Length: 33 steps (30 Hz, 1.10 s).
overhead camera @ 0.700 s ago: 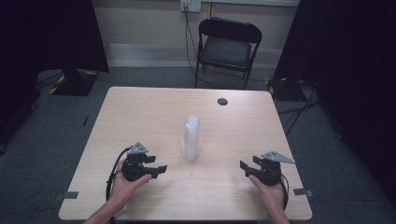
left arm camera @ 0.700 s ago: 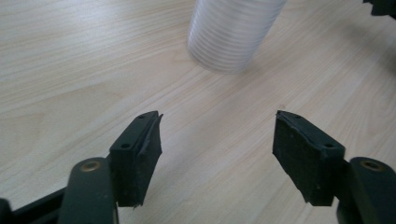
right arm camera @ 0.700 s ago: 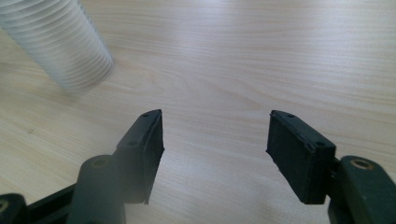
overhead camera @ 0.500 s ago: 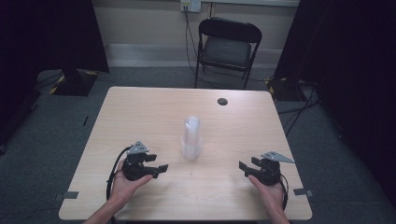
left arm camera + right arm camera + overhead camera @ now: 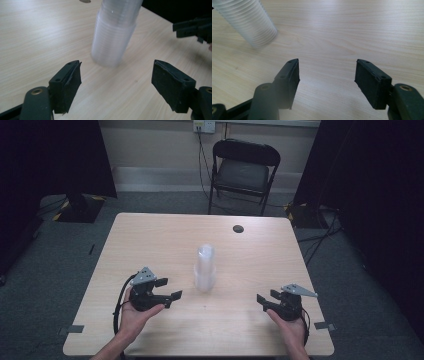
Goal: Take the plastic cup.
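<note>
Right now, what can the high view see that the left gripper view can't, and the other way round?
The high view alone takes in the folding chair behind the table, the wall socket and both of the person's hands. The left gripper view alone shows the left claw close up, its black pads standing apart with nothing between them. Both show the stack of clear cups upright on the wooden table, the small dark disc near the far edge, and the right claw.
</note>
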Motion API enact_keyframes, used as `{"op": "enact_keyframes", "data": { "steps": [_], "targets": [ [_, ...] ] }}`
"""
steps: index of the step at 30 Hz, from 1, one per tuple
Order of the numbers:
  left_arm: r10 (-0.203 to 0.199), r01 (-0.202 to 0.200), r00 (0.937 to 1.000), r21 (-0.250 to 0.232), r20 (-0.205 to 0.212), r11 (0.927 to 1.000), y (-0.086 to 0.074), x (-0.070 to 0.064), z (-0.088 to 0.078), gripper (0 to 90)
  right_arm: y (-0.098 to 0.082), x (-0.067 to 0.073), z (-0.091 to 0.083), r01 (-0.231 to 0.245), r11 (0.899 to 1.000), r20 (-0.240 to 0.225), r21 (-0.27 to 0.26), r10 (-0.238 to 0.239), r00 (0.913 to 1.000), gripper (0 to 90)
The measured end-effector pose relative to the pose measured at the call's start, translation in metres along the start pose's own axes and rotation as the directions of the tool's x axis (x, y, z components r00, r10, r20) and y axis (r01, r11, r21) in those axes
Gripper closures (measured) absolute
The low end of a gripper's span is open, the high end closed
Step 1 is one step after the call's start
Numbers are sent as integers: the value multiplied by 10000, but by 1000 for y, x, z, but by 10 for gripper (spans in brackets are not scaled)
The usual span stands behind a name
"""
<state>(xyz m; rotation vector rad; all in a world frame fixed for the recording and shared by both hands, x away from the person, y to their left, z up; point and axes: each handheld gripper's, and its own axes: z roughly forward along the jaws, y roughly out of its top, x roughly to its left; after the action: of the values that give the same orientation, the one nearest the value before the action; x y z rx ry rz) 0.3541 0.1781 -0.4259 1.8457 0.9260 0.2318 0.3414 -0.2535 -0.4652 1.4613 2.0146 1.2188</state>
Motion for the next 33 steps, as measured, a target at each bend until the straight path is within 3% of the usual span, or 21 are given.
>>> {"op": "enact_keyframes", "data": {
  "steps": [3, 6, 13, 15, 23, 26, 33],
  "targets": [
    [123, -123, 9999, -157, -11, 9998, 6, -3, 2, 239, 1, -1, 1, 27, 10000, 110, 76, -28, 9999, 357],
    [547, -551, 9983, -200, -222, 9983, 17, -6, 5, 238, 1, 3, 3, 189, 9998, -26, 90, -189, 9998, 353],
    [699, -709, 9972, -391, -253, 9967, 36, -10, 6, 204, 1, 4, 3, 81, 9999, -138, 99, -79, 9999, 348],
    [935, -944, 9954, -487, -201, 9943, 42, -13, 8, 201, 0, 3, 4, 42, 9999, -204, 158, -39, 9998, 349],
    [1028, -1021, 9947, -866, 36, 9910, 58, -14, 19, 171, 0, 5, 5, 135, 9997, -197, 188, -131, 9997, 348],
    [1296, -1295, 9915, -1037, -50, 9861, 67, -16, 23, 186, 0, 5, 5, 163, 9995, -167, 267, -159, 9997, 347],
    [1326, -1318, 9912, -1135, -3, 9848, 81, -13, 32, 235, 0, 7, 6, 278, 9990, -148, 355, -273, 9995, 345]
  ]
}}
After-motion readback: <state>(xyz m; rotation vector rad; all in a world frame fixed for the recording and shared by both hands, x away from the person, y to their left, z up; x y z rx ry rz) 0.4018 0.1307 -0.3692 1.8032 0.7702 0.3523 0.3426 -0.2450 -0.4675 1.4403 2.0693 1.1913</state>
